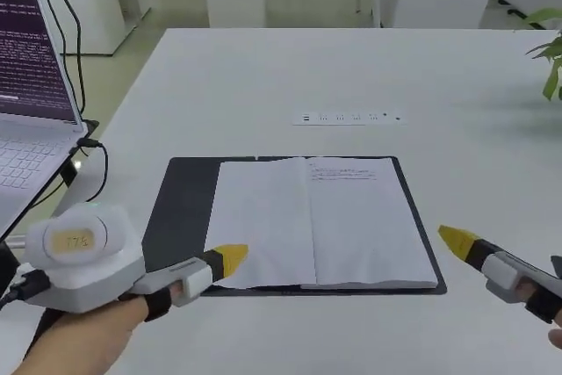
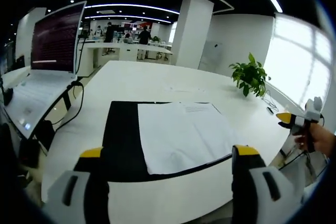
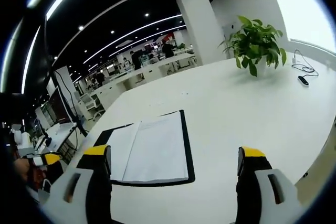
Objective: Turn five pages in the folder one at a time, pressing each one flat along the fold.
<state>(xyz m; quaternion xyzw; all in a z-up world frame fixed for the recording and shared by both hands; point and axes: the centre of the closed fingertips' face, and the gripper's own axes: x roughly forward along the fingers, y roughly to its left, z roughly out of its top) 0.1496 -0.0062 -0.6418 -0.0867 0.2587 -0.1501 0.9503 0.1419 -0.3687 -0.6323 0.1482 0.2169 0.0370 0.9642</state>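
One open black folder of white pages (image 1: pixel 307 221) lies on the white counter (image 1: pixel 351 68); two yellow-tipped tongs, left tongs (image 2: pixel 168 151) and right tongs (image 3: pixel 176 151), gape empty.

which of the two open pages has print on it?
The right-hand page, nearer the right gripper: printed lines run along its top edge. The left-hand page is blank.

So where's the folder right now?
In the head view the folder lies open on the table between the left tongs and right tongs, laptop to its left.
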